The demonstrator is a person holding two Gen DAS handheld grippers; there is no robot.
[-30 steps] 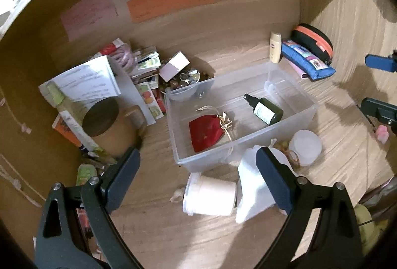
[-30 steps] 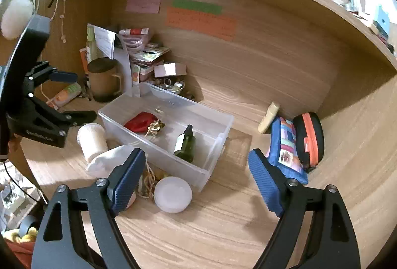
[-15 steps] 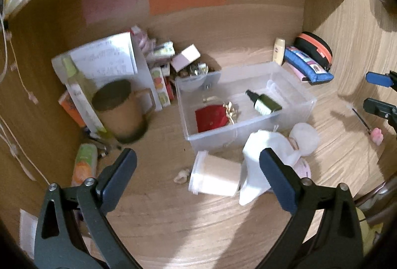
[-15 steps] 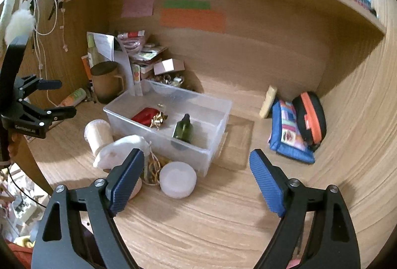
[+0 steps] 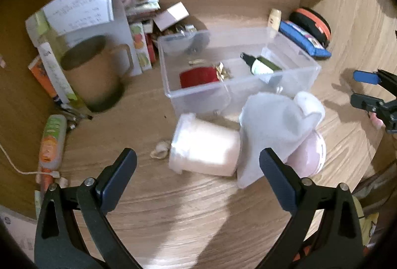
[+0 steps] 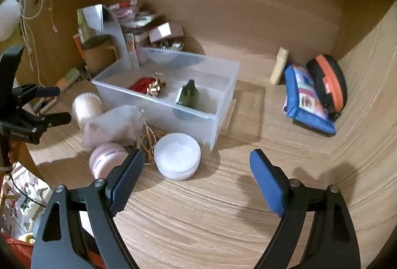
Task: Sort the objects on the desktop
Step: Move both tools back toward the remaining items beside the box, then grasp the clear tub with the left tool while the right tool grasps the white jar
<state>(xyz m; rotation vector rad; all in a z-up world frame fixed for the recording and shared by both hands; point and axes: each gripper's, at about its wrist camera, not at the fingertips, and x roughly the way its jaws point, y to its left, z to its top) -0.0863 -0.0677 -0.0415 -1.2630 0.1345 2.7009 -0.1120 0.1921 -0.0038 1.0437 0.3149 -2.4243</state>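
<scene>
With both grippers' jaws apart, the clear bin (image 5: 171,85) holds what looks like a red pouch (image 5: 198,77) and green bottle (image 6: 187,96).

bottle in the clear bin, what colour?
Dark green bottle with a black cap; clearest in the right wrist view.

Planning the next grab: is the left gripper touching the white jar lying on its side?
Apart. The left wrist view shows open desk between the left gripper and white jar.

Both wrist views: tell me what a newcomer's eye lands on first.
The clear plastic bin at mid-desk, holding a red pouch and a dark green bottle. Just in front of it lies a pale cluster: a white jar on its side and a white cloth bag. Both claws hang open and empty.
</scene>
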